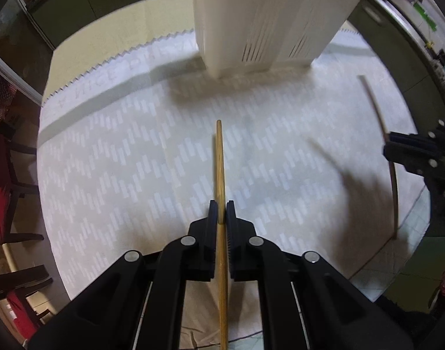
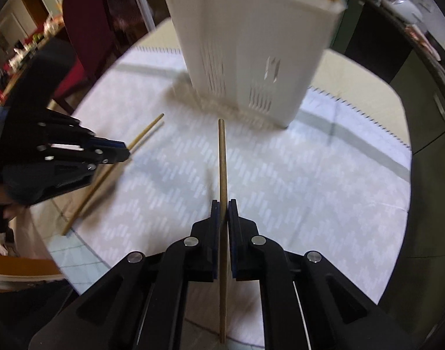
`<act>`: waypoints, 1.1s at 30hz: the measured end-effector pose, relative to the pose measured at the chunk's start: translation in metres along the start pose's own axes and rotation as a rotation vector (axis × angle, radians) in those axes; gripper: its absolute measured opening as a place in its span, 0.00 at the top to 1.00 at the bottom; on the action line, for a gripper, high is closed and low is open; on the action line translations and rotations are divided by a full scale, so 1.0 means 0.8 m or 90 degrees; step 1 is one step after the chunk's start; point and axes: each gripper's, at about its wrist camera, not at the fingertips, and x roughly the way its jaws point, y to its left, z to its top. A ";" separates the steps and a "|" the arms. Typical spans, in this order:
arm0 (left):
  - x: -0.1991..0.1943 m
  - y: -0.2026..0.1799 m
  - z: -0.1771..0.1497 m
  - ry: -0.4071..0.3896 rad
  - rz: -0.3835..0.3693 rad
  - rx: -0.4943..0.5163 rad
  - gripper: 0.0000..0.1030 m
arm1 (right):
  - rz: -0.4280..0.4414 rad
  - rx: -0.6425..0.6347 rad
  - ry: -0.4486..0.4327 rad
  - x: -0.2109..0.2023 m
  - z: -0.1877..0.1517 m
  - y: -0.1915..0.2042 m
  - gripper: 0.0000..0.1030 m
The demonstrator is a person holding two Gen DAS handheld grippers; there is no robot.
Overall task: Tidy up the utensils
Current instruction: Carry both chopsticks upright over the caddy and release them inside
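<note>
Clamping one wooden chopstick [image 1: 221,172] in the left gripper [image 1: 221,214] and another chopstick [image 2: 222,163] in the right gripper [image 2: 223,213], both held above the tablecloth [image 1: 129,157], long axes running forward toward the white holder [image 2: 251,52]; tip each upright, then lower steadily into a compartment.

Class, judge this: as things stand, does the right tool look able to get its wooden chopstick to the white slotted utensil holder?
Probably yes. The right tool grips its wooden chopstick, and only bare patterned tablecloth lies before the white slotted utensil holder.
</note>
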 end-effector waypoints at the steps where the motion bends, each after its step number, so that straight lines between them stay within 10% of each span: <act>1: -0.011 0.001 0.000 -0.015 -0.004 0.000 0.94 | 0.000 0.003 -0.012 -0.010 -0.005 -0.001 0.94; 16: -0.148 -0.012 -0.060 -0.195 -0.025 0.030 0.94 | 0.009 0.032 -0.154 -0.119 -0.073 -0.020 0.94; 33: -0.210 -0.049 -0.052 -0.269 -0.048 0.067 0.94 | 0.018 0.030 -0.239 -0.192 -0.054 -0.006 0.94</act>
